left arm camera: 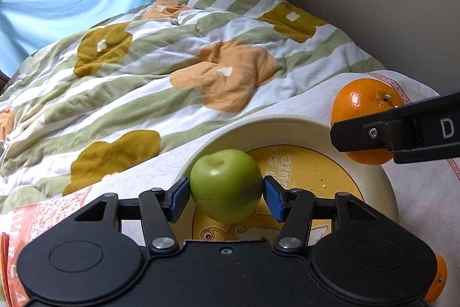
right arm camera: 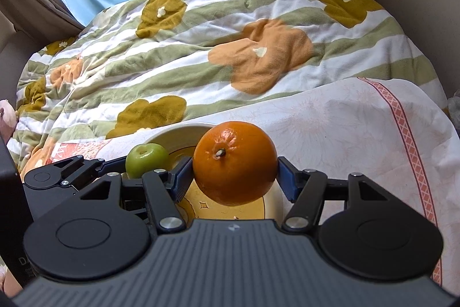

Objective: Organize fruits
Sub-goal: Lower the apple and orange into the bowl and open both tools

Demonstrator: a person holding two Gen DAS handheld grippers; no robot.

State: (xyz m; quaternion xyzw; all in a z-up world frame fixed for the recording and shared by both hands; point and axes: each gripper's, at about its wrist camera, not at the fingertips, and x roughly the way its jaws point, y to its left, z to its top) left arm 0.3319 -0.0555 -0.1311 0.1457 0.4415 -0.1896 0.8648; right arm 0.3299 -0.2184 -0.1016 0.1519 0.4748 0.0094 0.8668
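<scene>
I am counting one green apple (left arm camera: 226, 186), two oranges and one plate (left arm camera: 287, 128). My left gripper (left arm camera: 226, 196) is reaching level over the plate, its pads clamping the apple. My right gripper (right arm camera: 235, 177) is gripping the first orange (right arm camera: 235, 163) above the plate's right rim. The second orange (left arm camera: 438, 282) is lying on the cloth (right arm camera: 345, 128).

Green apple (left arm camera: 226, 186): stem dimple up, over yellow-centred cream plate (left arm camera: 287, 128), clamped between blue pads. Orange (right arm camera: 235, 163): stem toward camera, clamped above plate rim. Second orange (left arm camera: 438, 282): beside plate, mostly hidden.
</scene>
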